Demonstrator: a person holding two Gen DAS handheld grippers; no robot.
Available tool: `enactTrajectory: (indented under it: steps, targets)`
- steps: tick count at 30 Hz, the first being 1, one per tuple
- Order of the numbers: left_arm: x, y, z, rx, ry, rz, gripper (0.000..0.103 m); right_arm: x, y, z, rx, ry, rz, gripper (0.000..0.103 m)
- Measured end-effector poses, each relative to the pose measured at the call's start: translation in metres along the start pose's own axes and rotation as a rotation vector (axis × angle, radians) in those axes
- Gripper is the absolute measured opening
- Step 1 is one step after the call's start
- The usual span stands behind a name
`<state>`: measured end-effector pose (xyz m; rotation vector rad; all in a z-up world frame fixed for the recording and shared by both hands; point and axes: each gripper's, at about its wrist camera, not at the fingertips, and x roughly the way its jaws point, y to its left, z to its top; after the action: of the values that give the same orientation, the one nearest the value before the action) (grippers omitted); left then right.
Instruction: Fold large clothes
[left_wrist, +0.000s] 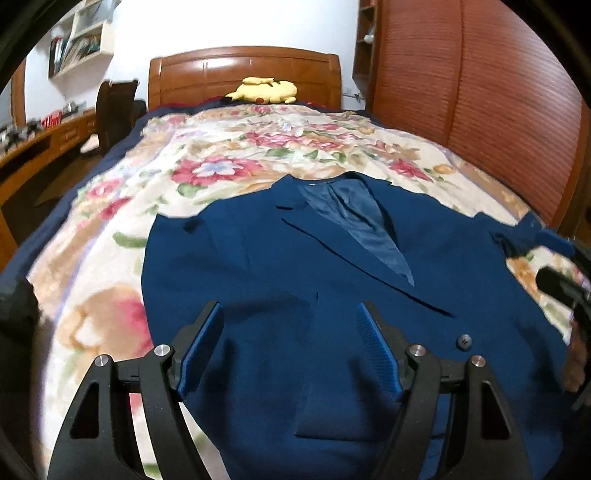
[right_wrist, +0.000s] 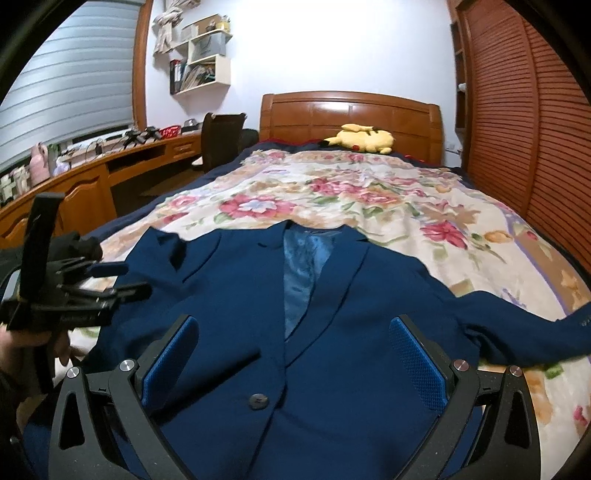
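A dark blue suit jacket (left_wrist: 280, 258) lies front up on the floral bedspread (left_wrist: 221, 147), its lapels and shiny lining showing. One sleeve (left_wrist: 314, 369) is folded in over the front, and the other sleeve (right_wrist: 535, 332) stretches out to the right. My left gripper (left_wrist: 290, 306) hovers open over the folded sleeve with nothing between its blue pads (left_wrist: 201, 343). It also shows at the left edge of the right wrist view as the left gripper (right_wrist: 110, 280), held by a hand. My right gripper (right_wrist: 294, 321) stands open above the jacket (right_wrist: 332, 295) near the button (right_wrist: 258, 401).
A yellow plush toy (right_wrist: 360, 139) lies by the wooden headboard (right_wrist: 351, 114). Louvred wardrobe doors (right_wrist: 535, 147) run along the bed's right side. A curved wooden desk (right_wrist: 92, 177) and a dark chair (right_wrist: 221, 136) stand to the left, with wall shelves (right_wrist: 203, 55) above.
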<state>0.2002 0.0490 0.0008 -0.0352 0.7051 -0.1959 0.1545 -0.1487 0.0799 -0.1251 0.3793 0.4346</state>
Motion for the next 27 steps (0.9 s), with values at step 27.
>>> enactTrajectory:
  steps: [27]
  targets:
    - [-0.053, 0.038, -0.05, -0.131, -0.045, 0.005, 0.075, 0.088, 0.078, 0.004, -0.167, 0.278, 0.224, 0.091]
